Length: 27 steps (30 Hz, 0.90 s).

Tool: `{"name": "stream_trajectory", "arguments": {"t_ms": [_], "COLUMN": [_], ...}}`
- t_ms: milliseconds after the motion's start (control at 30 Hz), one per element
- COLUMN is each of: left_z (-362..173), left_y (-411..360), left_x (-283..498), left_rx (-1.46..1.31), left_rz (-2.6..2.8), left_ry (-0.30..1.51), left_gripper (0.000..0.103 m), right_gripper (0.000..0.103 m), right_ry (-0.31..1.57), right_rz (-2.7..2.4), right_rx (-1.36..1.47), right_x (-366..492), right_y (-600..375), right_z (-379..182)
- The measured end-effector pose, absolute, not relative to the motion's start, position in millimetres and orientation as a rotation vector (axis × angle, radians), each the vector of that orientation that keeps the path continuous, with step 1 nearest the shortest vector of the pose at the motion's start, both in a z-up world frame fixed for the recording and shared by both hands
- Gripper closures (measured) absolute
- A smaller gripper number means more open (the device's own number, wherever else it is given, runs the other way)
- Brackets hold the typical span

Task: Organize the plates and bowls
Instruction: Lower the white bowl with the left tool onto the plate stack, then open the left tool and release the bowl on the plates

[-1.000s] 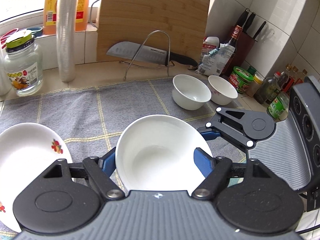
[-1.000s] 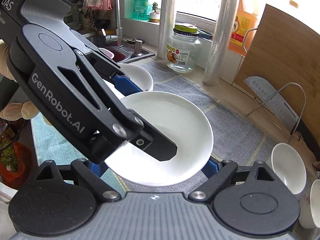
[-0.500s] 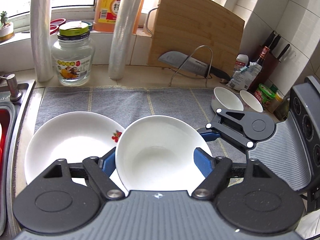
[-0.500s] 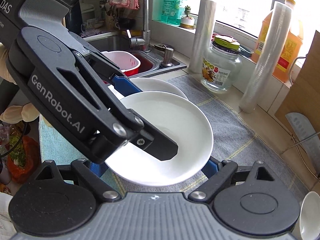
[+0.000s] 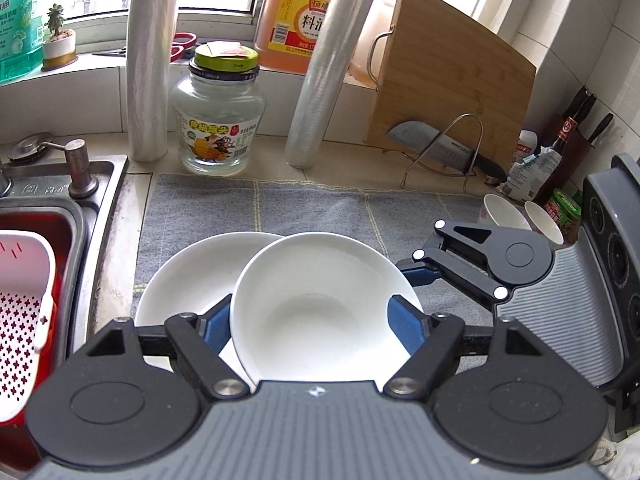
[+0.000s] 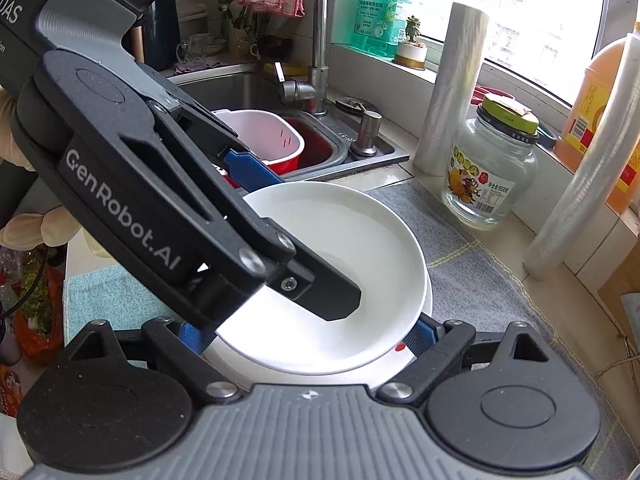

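A plain white plate (image 5: 320,304) (image 6: 344,264) is held between both grippers, each shut on its rim from an opposite side. My left gripper (image 5: 316,320) has its blue pads on the plate's left and right edges. My right gripper (image 6: 308,328) grips it the same way and shows at the right of the left wrist view (image 5: 472,264). The plate hangs over a second white plate with a red flower mark (image 5: 188,276) (image 6: 384,354) lying on the grey mat (image 5: 312,208). Two small white bowls (image 5: 504,210) stand at the mat's far right.
The sink (image 5: 44,216) with a red and white colander (image 5: 20,312) is at the left. A glass jar (image 5: 220,120), two film rolls (image 5: 148,64), an oil bottle, a bamboo board (image 5: 448,76) and a cleaver on a rack (image 5: 440,146) line the back. Bottles stand far right.
Both grippers have carried the plain plate leftward over the mat. It now overlaps the flowered plate beside the sink; the two bowls have fallen far to the right.
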<state>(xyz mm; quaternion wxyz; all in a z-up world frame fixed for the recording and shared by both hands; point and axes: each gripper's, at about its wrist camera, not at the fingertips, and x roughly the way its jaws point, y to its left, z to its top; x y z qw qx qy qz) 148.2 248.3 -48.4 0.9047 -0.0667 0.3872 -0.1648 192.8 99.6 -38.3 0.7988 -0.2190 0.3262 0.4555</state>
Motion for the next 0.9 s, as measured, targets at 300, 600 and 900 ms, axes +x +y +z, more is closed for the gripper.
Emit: {"name": "stream_trajectory", "arguments": {"t_ms": [300, 600, 900], "left_z": [-60, -69, -72], "left_y": [265, 271, 272], "left_x": [168, 175, 177], "left_rx": [-0.141, -0.151, -0.157], "left_rz": [-0.339, -0.332, -0.326], "left_ry": [0.827, 0.837, 0.838], "left_gripper": [0.025, 0.024, 0.024], "right_gripper": [0.008, 0.008, 0.008], "right_ry": [0.743, 0.784, 0.783], "right_rz": [0.976, 0.976, 0.969], "right_rx": [-0.438, -0.412, -0.422], "right_x": [212, 221, 221], "right_y": [118, 127, 129], "right_z": [-50, -60, -64]}}
